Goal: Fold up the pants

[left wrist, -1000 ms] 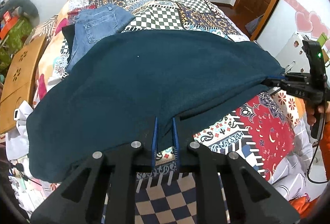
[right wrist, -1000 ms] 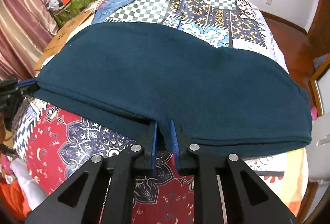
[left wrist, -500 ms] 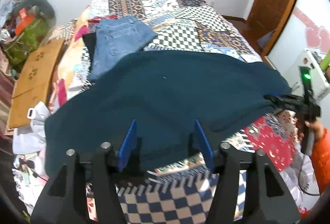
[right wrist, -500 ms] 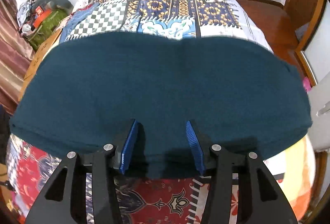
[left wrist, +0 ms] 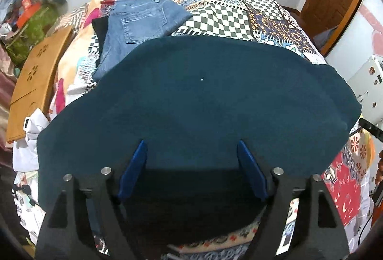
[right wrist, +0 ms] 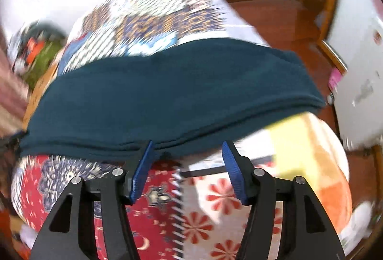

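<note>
The dark teal pants [left wrist: 215, 102] lie folded flat across the patchwork bed. My left gripper [left wrist: 191, 164] is open, its blue pads spread wide just above the pants' near edge, holding nothing. In the right wrist view the pants [right wrist: 167, 97] show as a layered band with stacked edges along the near side. My right gripper [right wrist: 189, 164] is open and empty, its fingers at and just behind that near edge. This view is motion-blurred.
Folded blue jeans [left wrist: 138, 25] lie on the bed beyond the teal pants, over a black garment [left wrist: 100, 27]. A wooden board [left wrist: 33, 82] leans at the bed's left side. The patchwork bedspread [right wrist: 208, 200] covers the bed; wooden floor [right wrist: 275, 20] lies beyond.
Both grippers opened and let go of the pants' edge, which now lies on the bed. The right gripper has pulled back and tilted up.
</note>
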Demonstrator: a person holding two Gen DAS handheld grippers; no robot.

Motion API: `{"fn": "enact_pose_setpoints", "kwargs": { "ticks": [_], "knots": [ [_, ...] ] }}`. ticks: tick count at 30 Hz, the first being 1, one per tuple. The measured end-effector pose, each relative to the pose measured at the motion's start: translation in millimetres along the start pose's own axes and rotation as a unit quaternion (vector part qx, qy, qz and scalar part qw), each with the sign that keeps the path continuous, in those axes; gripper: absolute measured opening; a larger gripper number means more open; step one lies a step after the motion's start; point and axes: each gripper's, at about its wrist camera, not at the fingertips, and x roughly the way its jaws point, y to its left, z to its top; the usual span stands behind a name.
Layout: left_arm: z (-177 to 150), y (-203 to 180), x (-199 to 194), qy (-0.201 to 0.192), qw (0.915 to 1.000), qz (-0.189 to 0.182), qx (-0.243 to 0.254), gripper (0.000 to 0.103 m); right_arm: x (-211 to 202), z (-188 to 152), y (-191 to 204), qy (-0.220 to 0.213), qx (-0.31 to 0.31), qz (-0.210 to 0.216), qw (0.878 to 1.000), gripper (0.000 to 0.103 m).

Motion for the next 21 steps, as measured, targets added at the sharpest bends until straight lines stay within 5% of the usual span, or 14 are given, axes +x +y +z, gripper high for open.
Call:
{"fn": "enact_pose_setpoints", "kwargs": {
  "ticks": [11,21],
  "knots": [
    [33.2,-25.1,21.3,0.014,0.9998,0.005,0.012,0.084,12.0,21.4,-71.4,-0.040,0.161,-0.011,0.986,0.056],
    [51.9,-38.8,37.5,0.010,0.9994,0.020,0.026,0.088,38.4,39.8,-101.4,-0.050,0.218,-0.001,0.975,0.056]
  ]
}}
